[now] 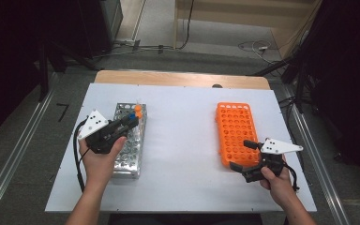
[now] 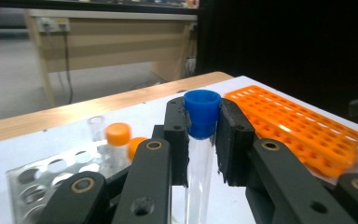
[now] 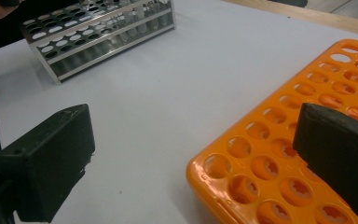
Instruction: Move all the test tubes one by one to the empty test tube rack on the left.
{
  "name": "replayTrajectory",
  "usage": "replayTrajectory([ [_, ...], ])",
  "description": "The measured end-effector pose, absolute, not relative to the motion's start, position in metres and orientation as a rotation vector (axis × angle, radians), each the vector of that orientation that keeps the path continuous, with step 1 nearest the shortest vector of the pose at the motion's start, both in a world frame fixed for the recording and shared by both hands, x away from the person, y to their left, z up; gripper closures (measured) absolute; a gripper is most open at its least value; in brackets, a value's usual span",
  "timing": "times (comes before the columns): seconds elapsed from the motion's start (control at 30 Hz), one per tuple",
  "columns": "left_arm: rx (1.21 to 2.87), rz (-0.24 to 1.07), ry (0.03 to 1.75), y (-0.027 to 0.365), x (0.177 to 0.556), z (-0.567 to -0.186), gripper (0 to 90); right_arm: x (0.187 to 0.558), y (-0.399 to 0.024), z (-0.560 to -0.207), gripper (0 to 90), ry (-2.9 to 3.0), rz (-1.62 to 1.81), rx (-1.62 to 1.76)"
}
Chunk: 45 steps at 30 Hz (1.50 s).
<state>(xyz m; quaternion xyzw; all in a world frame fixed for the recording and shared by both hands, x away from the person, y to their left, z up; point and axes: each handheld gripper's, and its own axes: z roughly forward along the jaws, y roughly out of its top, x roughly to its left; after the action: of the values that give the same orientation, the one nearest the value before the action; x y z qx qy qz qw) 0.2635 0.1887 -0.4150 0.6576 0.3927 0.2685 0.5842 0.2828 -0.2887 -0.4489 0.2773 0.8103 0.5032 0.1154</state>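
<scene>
White tabletop spreads below: the left gripper (image 2: 201, 135) clamps a blue-capped tube (image 2: 201, 114) upright between its pads; the orange rack (image 1: 236, 133) lies off beside the right gripper's (image 1: 247, 157) wide-apart jaws.

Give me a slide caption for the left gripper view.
Left tongs clamp a blue-capped clear tube between metal rack and orange rack.

A wide bare strip of the white table (image 1: 183, 140) runs between the metal rack (image 1: 130, 140) at 9 o'clock and the orange rack (image 1: 236, 133) at 3 o'clock. Capped tubes (image 1: 138, 111) stand up at the metal rack's 12 o'clock end.
</scene>
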Motion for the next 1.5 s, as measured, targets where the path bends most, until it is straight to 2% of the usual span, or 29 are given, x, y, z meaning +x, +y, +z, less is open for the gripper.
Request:
replayTrajectory([
  [0.43, 1.503, 0.664, 0.964, 0.187, 0.27, -0.428, 76.0, 0.285, -0.291, -0.451, 0.0, 2.37, 1.466, 0.82],
  [0.87, 1.63, 0.722, 1.046, 0.18, 0.265, -0.432, 75.8, 0.287, -0.291, -0.454, 0.0, 2.376, 1.449, 0.821],
  [1.5, 1.698, 0.647, 1.154, 0.178, 0.268, -0.439, 75.5, 0.289, -0.293, -0.456, 0.0, 2.374, 1.443, 0.838],
])
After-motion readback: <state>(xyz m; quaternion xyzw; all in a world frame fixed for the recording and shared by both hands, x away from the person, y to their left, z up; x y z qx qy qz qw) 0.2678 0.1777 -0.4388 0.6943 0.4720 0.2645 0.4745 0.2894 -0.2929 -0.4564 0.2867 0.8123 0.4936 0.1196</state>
